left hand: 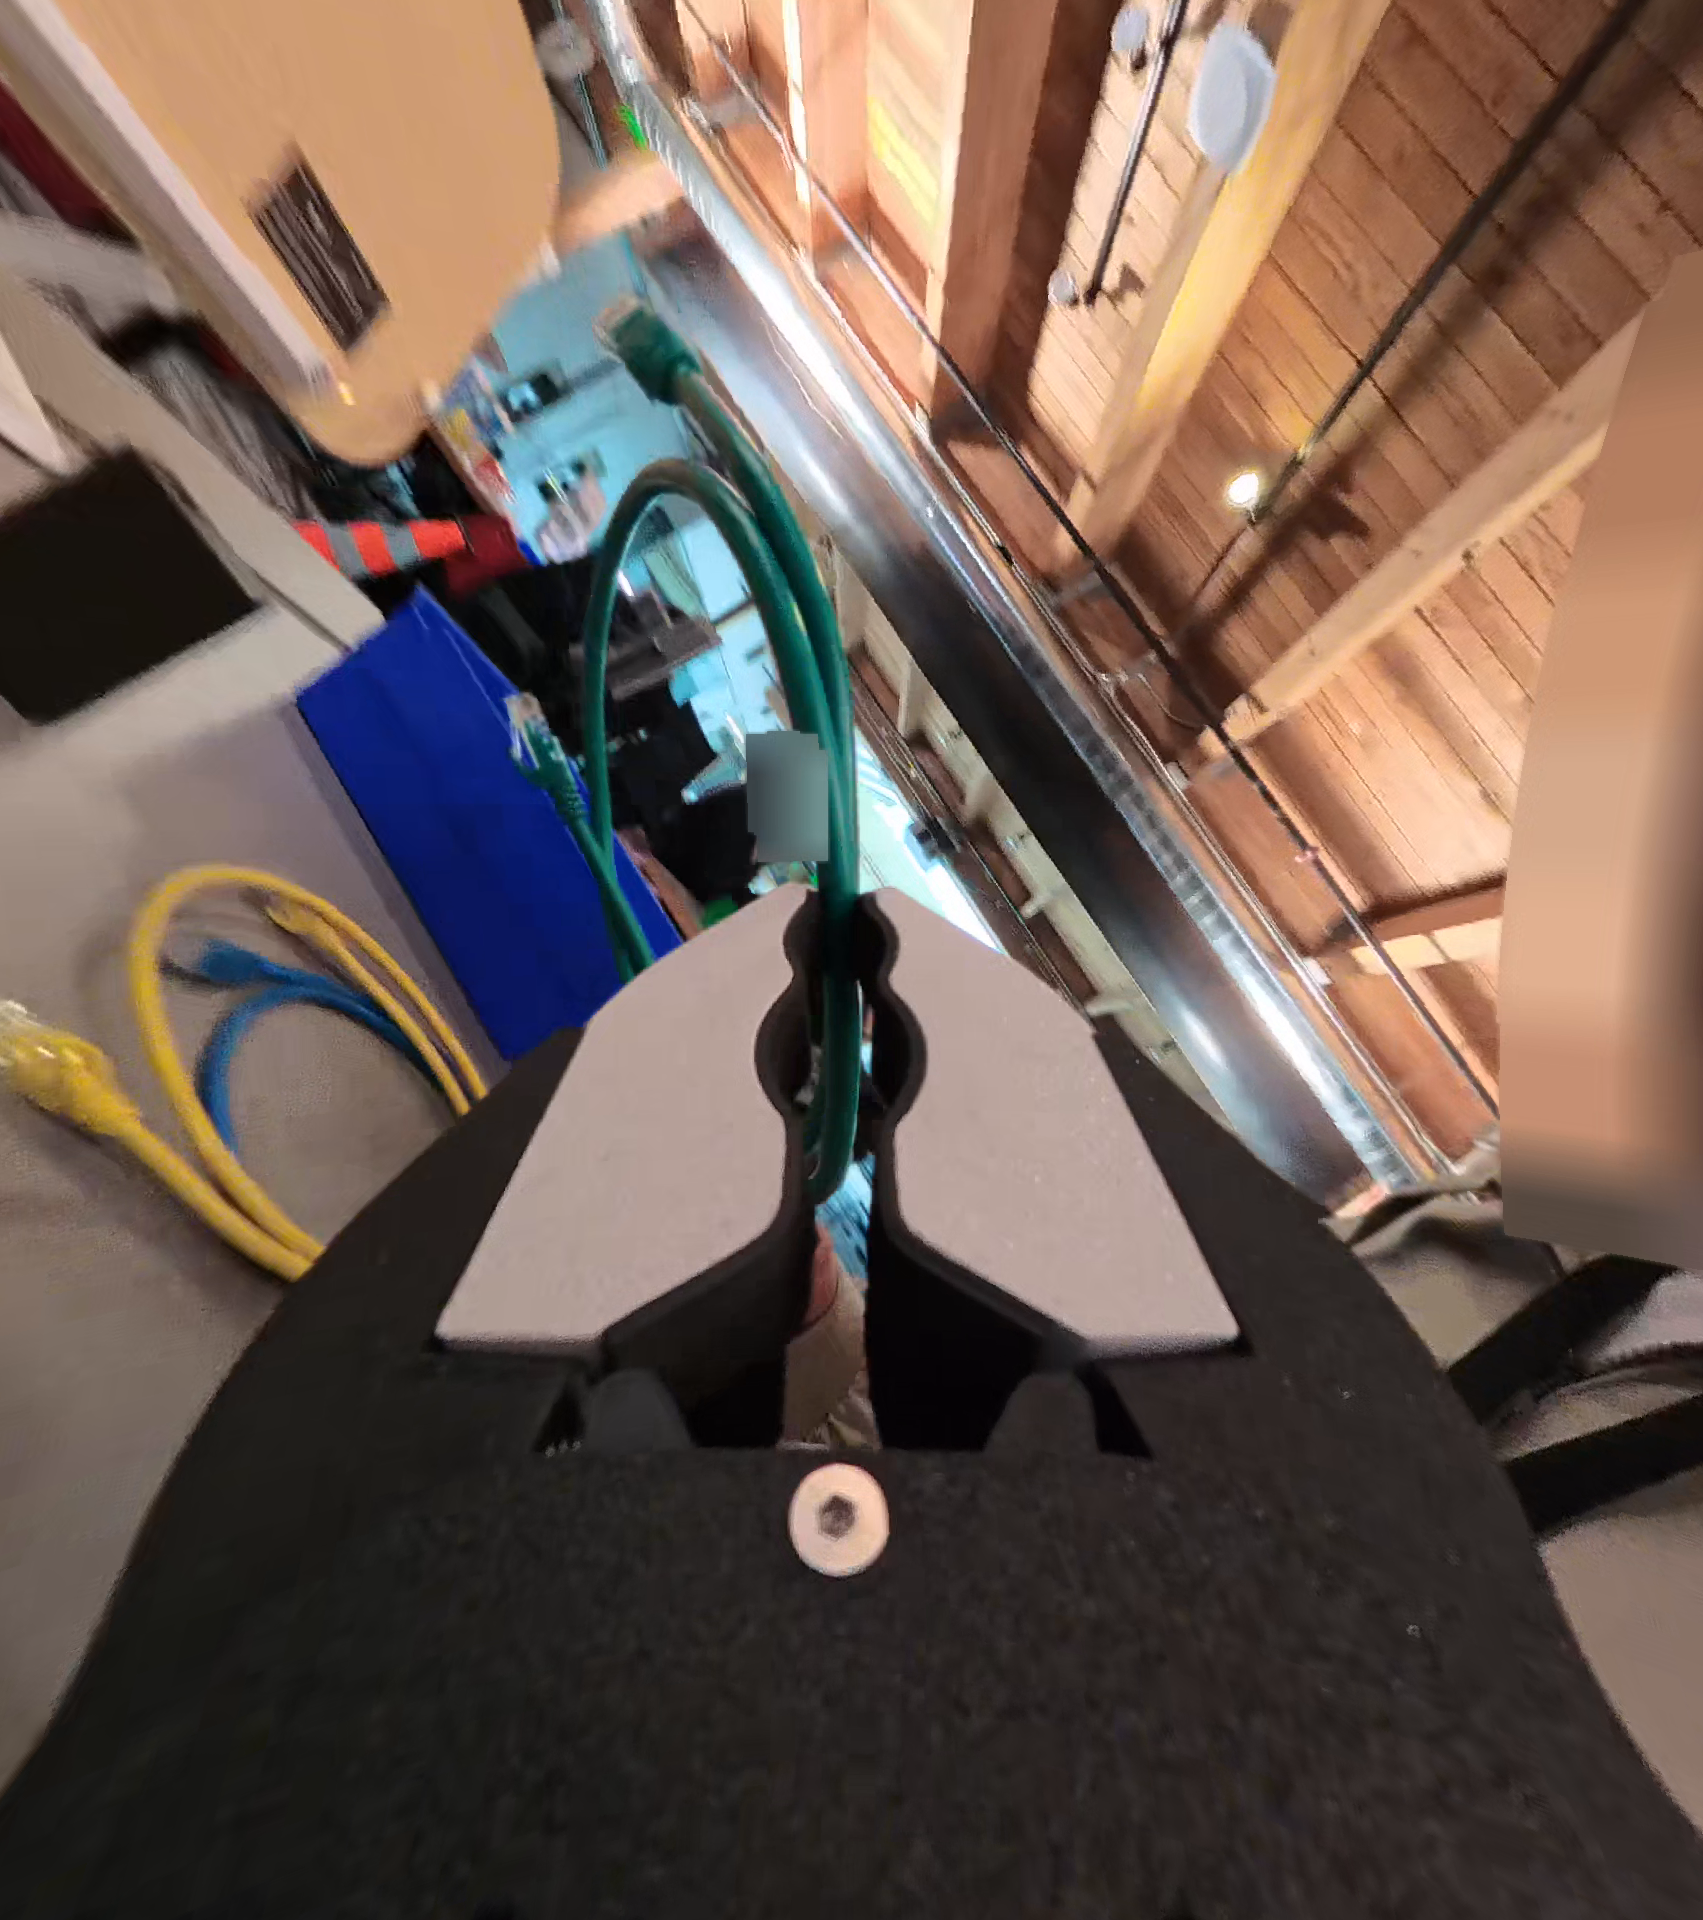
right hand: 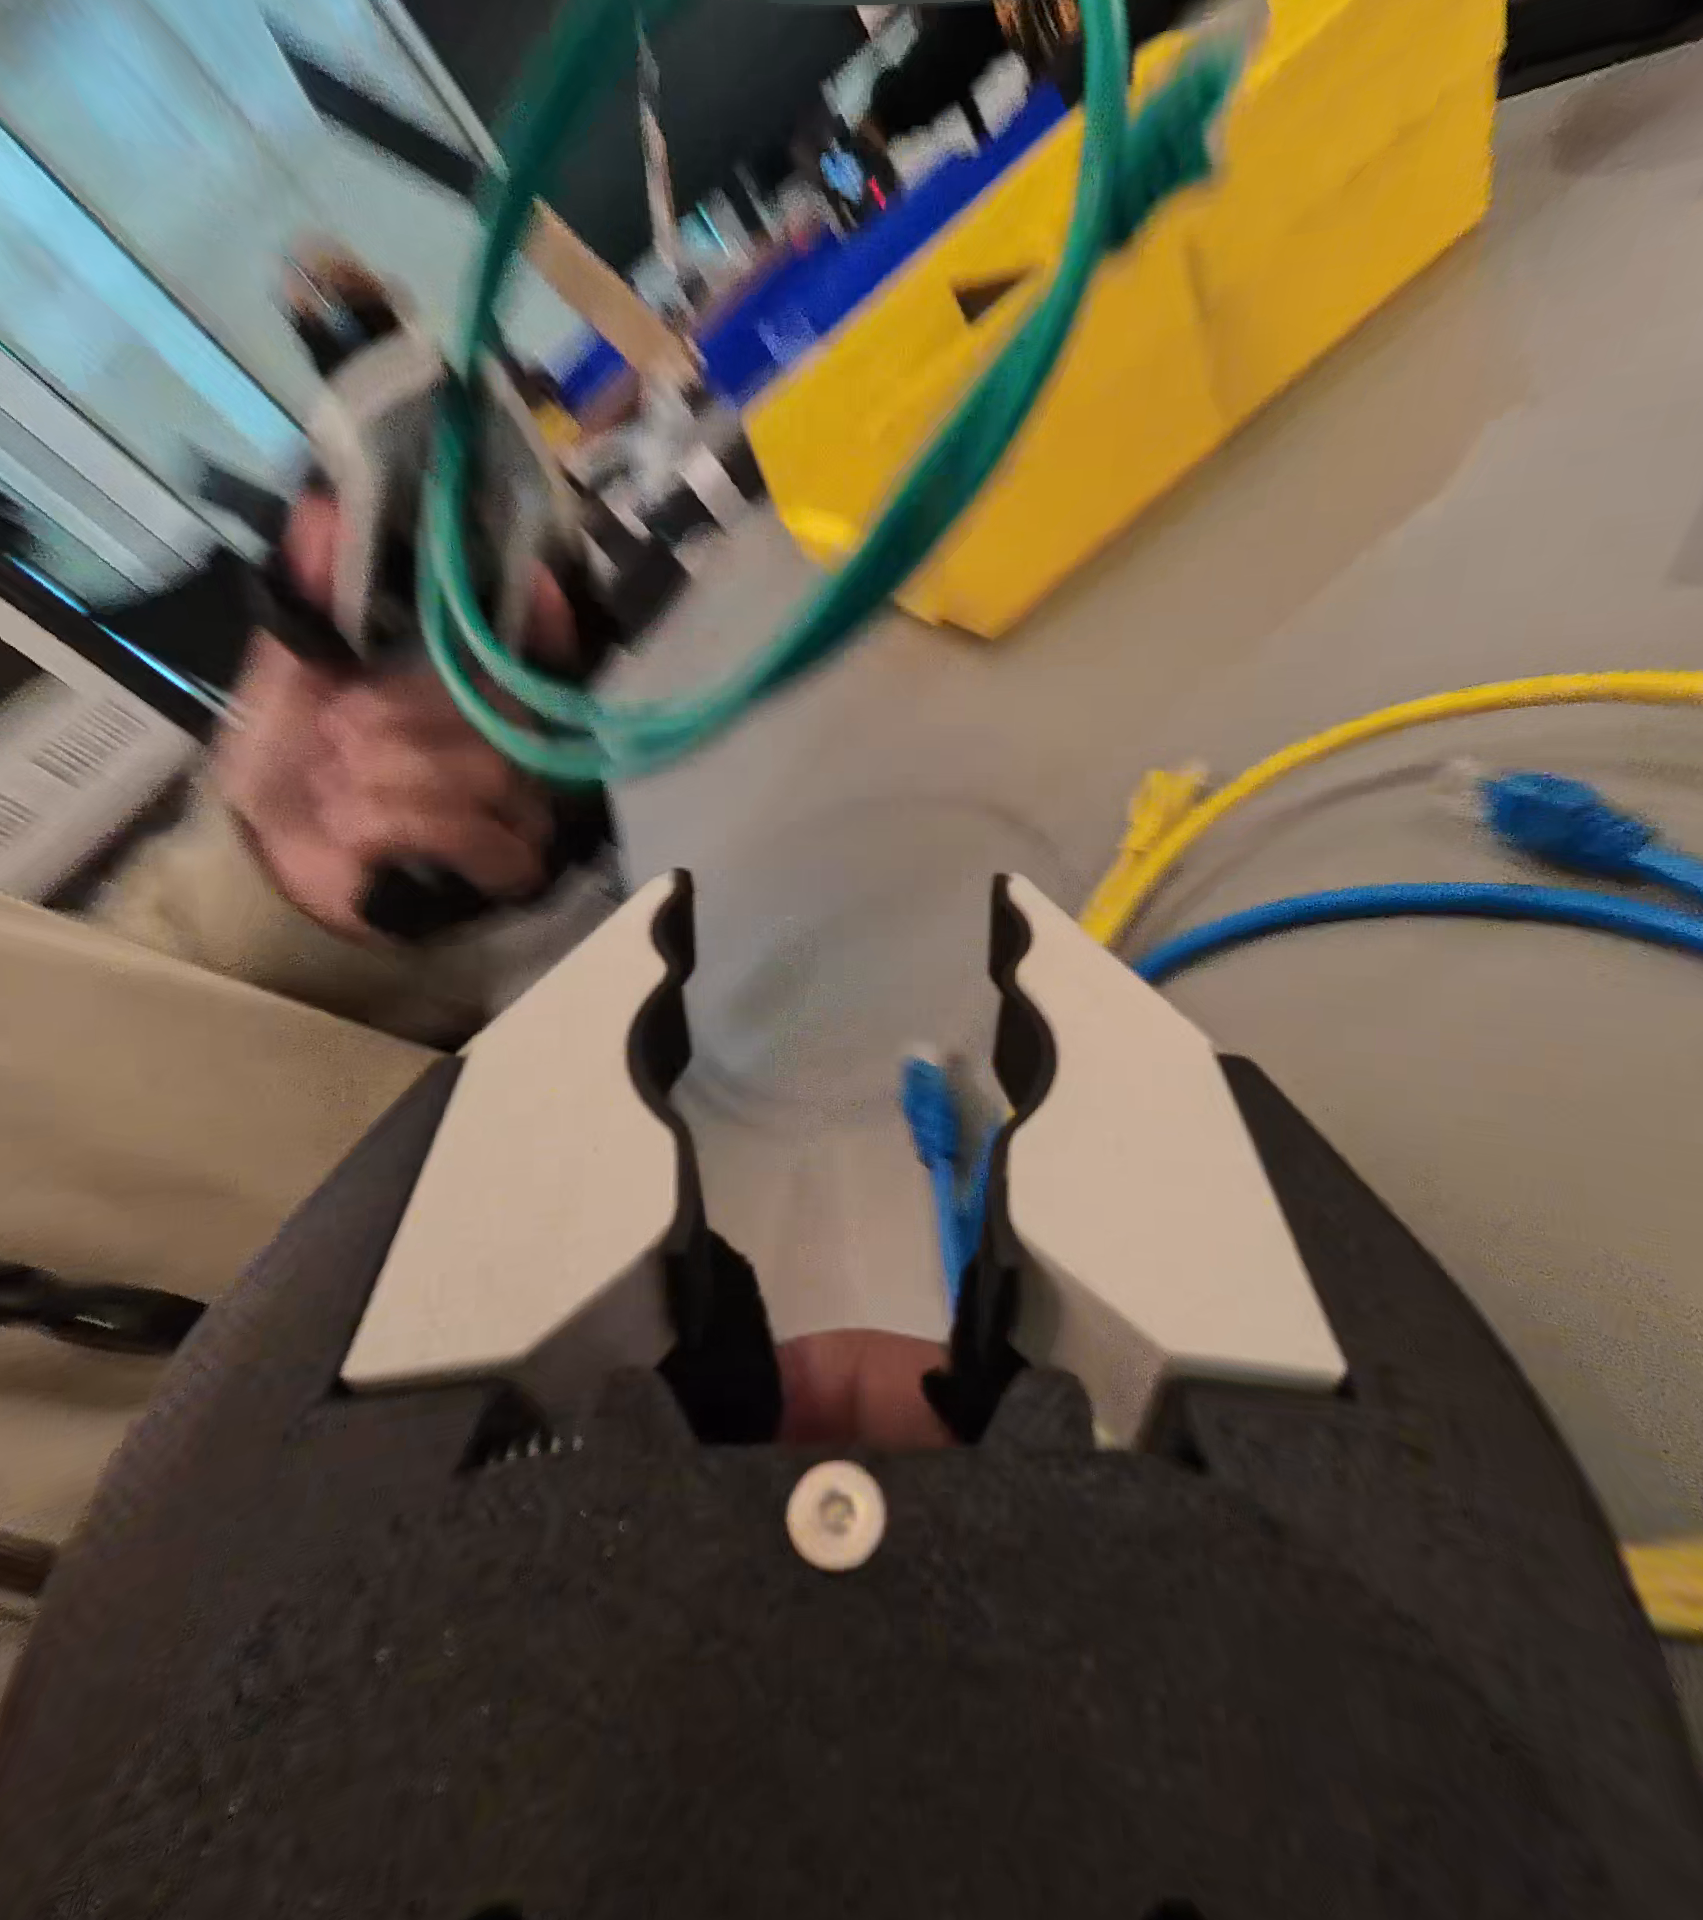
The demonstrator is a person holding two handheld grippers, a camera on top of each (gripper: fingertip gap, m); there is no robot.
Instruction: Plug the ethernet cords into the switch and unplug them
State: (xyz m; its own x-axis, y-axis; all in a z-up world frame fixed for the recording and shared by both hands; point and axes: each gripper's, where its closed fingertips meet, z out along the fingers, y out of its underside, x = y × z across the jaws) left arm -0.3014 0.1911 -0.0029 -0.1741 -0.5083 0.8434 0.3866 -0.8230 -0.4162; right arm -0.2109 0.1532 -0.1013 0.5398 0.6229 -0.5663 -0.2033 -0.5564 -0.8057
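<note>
My left gripper (left hand: 834, 914), tilted up off the counter (left hand: 16, 1299), has its jaws clamped on the looped green cord (left hand: 831, 727), its plugs pointing toward 11 o'clock, while my right gripper (right hand: 839, 894) hovers low, jaws apart, with the blue cord (right hand: 1449, 904) at 3 o'clock.

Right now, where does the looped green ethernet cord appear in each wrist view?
Left wrist view: the looped green ethernet cord rises up the centre from the shut left gripper, plugs free.
Right wrist view: it hangs upper centre, above the open right gripper.
Shared landmark: the yellow ethernet cord on the grey table.
</note>
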